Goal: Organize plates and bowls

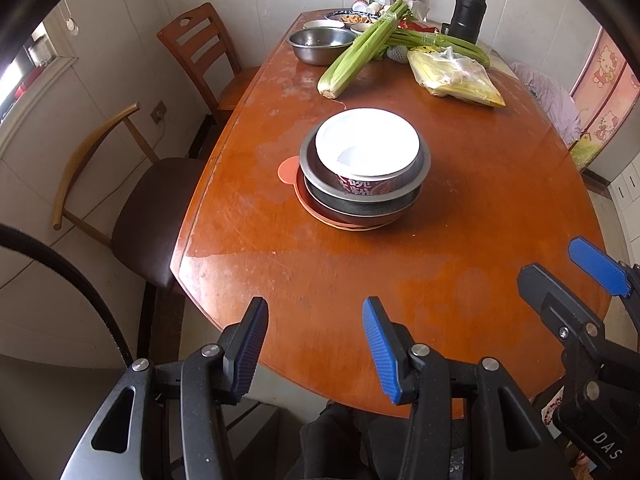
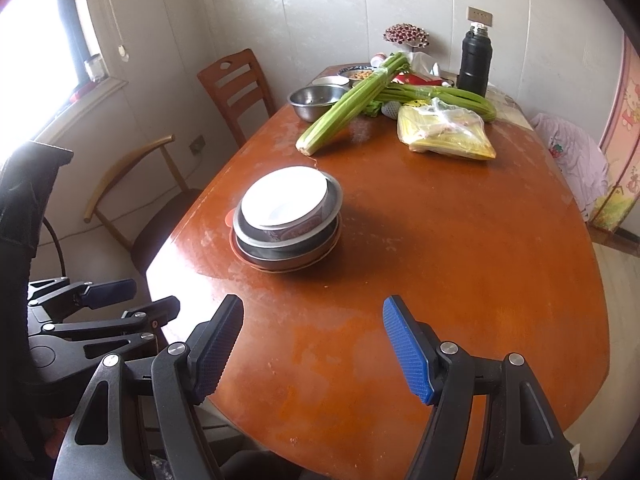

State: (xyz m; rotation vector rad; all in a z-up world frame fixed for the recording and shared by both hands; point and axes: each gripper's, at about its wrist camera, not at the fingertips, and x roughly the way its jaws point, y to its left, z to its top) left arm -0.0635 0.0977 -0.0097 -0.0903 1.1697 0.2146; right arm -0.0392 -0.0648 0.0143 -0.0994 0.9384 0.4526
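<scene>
Both wrist views look down across the table (image 1: 460, 240) from its near edge (sharing the stacked bowls (image 2: 288, 216)).

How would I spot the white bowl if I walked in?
Find the brown oval table. Near its middle stands a stack of metal dishes on an orange mat. The white bowl sits on top, the only white, red-printed piece there.

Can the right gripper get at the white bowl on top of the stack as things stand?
Probably yes: the right gripper is open and empty, and only bare table lies between it and the white bowl, which sits uncovered on top.
</scene>
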